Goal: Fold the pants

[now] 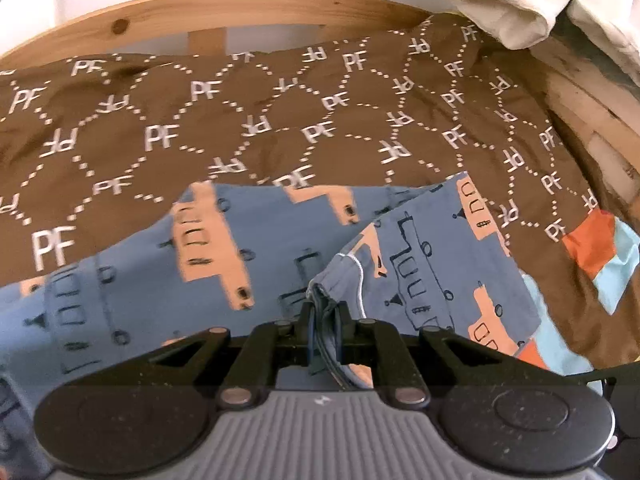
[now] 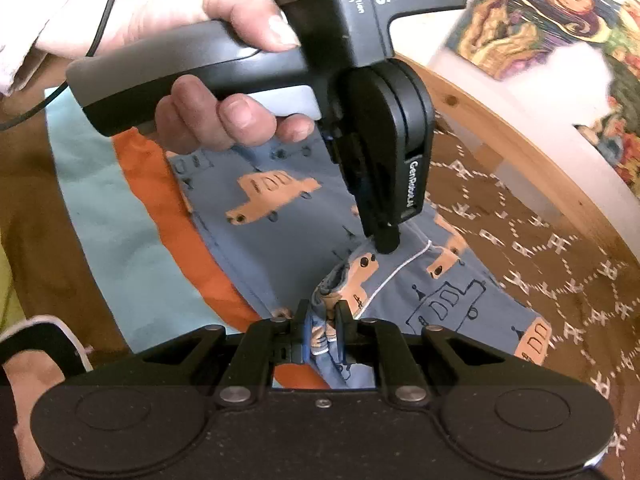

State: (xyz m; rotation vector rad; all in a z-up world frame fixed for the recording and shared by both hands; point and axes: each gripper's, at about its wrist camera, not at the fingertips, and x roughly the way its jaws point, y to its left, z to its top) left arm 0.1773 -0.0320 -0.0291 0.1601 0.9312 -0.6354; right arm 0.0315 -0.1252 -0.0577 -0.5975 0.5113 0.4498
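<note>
The pants [image 1: 224, 248] are blue with orange car prints and lie on a brown "PF" patterned bedspread [image 1: 200, 120]. My left gripper [image 1: 323, 312] is shut on a bunched edge of the pants, with a folded flap [image 1: 424, 248] lying to its right. In the right wrist view the pants [image 2: 280, 216] spread across the middle. My right gripper [image 2: 322, 314] is shut on a gathered hem of the pants. The left gripper [image 2: 386, 242], held in a hand, pinches the same fabric just beyond it.
A wooden bed frame [image 1: 224, 8] curves along the far side. White cloth [image 1: 508, 4] lies at the back right. An orange and light-blue cloth [image 1: 600, 256] lies under and beside the pants, also in the right wrist view [image 2: 120, 216]. A painting [image 2: 560, 28] hangs on the wall.
</note>
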